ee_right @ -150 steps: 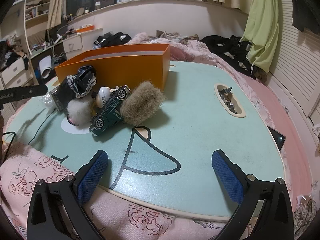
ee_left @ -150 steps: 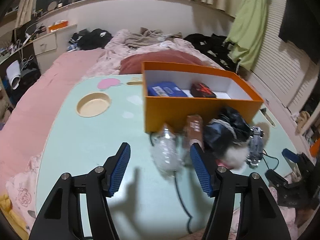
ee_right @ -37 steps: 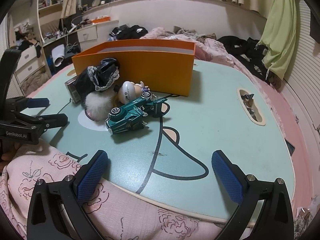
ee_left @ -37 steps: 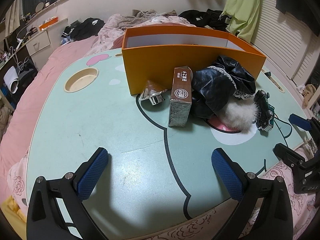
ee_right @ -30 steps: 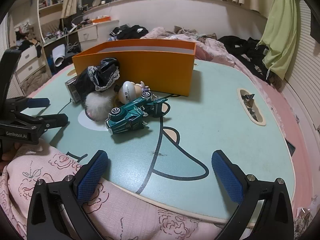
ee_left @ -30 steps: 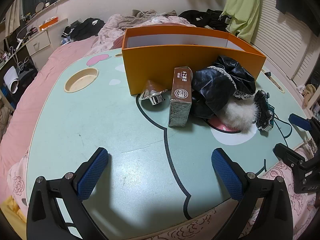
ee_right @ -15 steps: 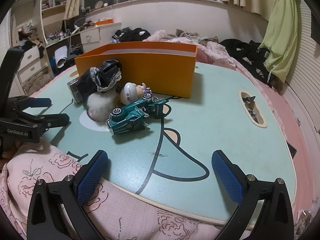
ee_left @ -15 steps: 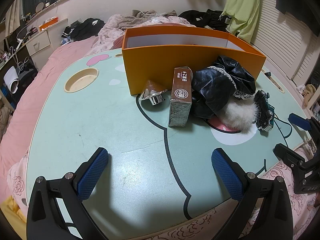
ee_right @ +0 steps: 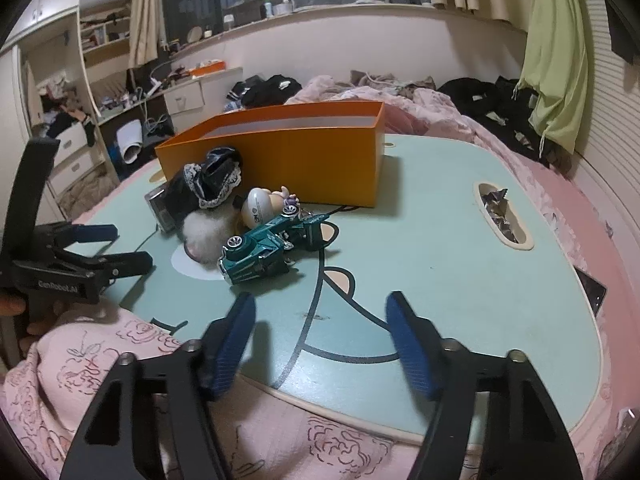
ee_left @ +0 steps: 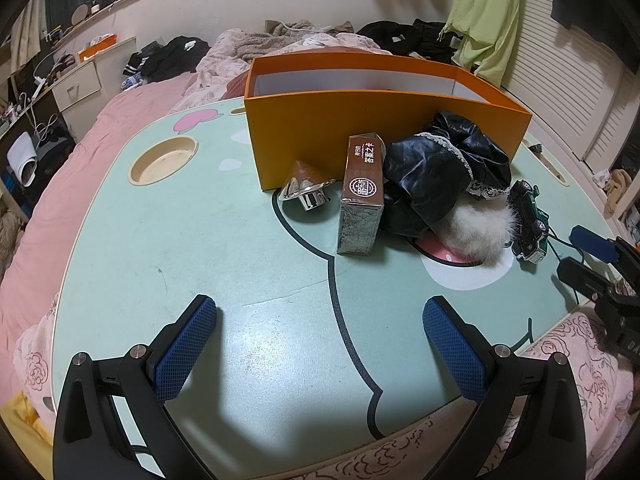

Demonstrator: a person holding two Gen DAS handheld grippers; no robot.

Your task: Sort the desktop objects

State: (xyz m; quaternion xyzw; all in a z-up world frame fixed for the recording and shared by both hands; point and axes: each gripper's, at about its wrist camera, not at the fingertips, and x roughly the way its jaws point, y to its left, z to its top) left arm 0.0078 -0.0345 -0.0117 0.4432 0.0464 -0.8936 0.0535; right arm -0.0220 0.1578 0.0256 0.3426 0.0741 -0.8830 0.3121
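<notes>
Two tools empty | left tool (ee_left: 320, 344) wide apart | right tool (ee_right: 320, 340) jaws just narrowing, nothing between | advise: square right tool on toy car (ee_right: 256, 254) at 11 o'clock before clamping.

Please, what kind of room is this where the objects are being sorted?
Most likely a lived-in bedroom. A low mint-green table stands on a bed with pink bedding; clothes lie scattered behind it, and a desk with drawers stands against the wall.

Clutter (ee_left: 436, 184) against box (ee_left: 360, 128), foreground free
</notes>
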